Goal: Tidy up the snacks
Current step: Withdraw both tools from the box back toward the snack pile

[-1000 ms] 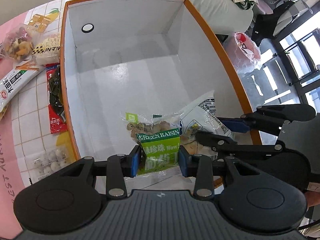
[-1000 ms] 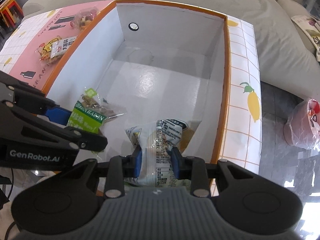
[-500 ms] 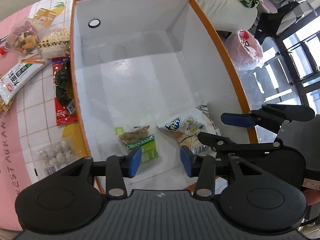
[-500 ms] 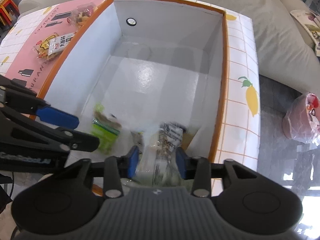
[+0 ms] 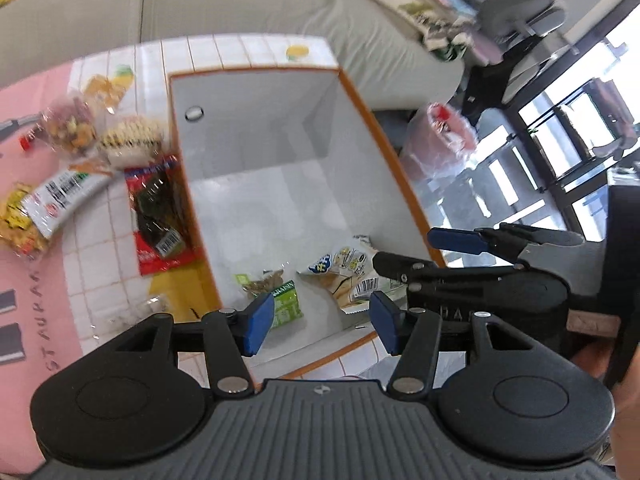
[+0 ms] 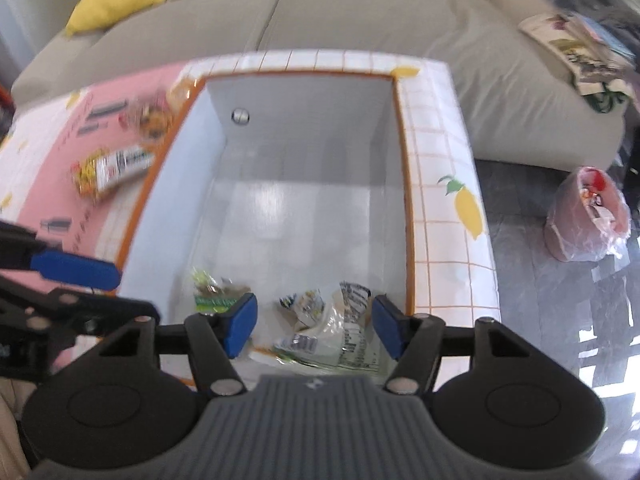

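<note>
A white box with an orange rim (image 5: 360,120) (image 6: 400,140) stands on the tiled table. A green raisin bag (image 5: 276,296) (image 6: 212,292) and a clear white snack bag (image 5: 344,272) (image 6: 336,332) lie on the box floor at its near end. My left gripper (image 5: 320,320) is open and empty above the near rim. My right gripper (image 6: 316,328) is open and empty above the white bag. The right gripper also shows in the left wrist view (image 5: 424,252), and the left gripper shows in the right wrist view (image 6: 100,288).
Several snack packs lie on the table left of the box: a red seaweed pack (image 5: 160,216), a yellow-and-white pack (image 5: 44,208) (image 6: 108,172), a nut mix bag (image 5: 68,128), a puffed snack bag (image 5: 128,140). A grey sofa (image 6: 360,20) stands behind; a pink bin bag (image 6: 588,216) at right.
Both grippers opened and let go of their bags, which dropped onto the box floor. Both grippers then pulled up and back from the box.
</note>
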